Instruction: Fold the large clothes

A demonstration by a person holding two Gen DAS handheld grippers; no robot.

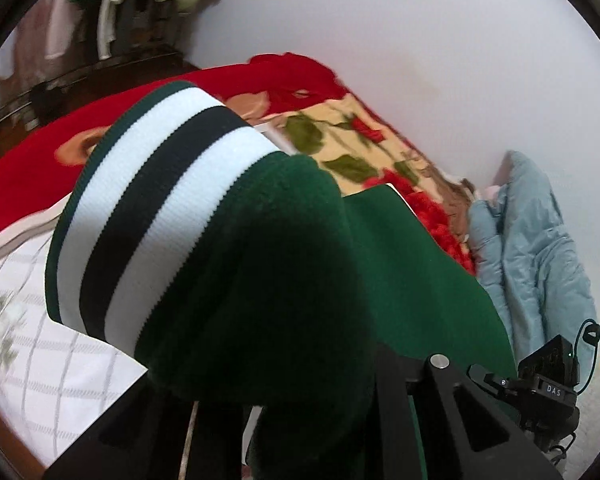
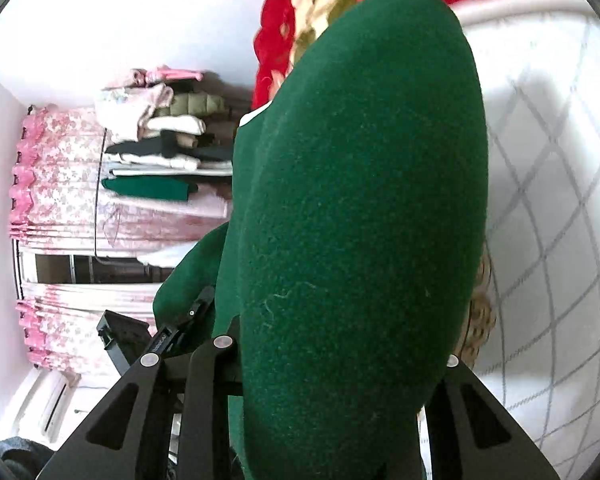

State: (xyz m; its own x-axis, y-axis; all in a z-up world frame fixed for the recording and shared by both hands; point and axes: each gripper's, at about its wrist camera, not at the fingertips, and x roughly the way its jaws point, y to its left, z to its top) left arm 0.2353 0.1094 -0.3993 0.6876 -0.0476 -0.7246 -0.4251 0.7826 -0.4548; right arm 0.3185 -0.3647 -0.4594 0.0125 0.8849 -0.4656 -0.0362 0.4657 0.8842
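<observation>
A thick green garment (image 1: 284, 248) with a ribbed band striped in white and dark (image 1: 156, 208) is held up over the bed, above a white checked sheet (image 1: 48, 364) and a red flowered blanket (image 1: 340, 136) that lies farther off. In the left wrist view the cloth bulges over the left gripper (image 1: 312, 412), whose fingers are pressed almost together on a bunch of it; the tips themselves are hidden by the fabric. In the right wrist view the right gripper (image 2: 332, 420) is likewise buried: a fat roll of the same green cloth (image 2: 360, 200) is pinched between its fingers, which stand part-way apart around it.

The fabric is judged to be a heavy, felted wool-like knit: soft and limp, not slippery and not fragile, but weighty enough to sag and drag between two holds. The ribbed band is judged stretchier and firmer. A hold is best taken at the seams or corners, near the hem band, with a single layer rather than a bunch, so that the piece hangs flat. A pale blue padded jacket (image 1: 540, 248) lies at the far right by the wall.
</observation>
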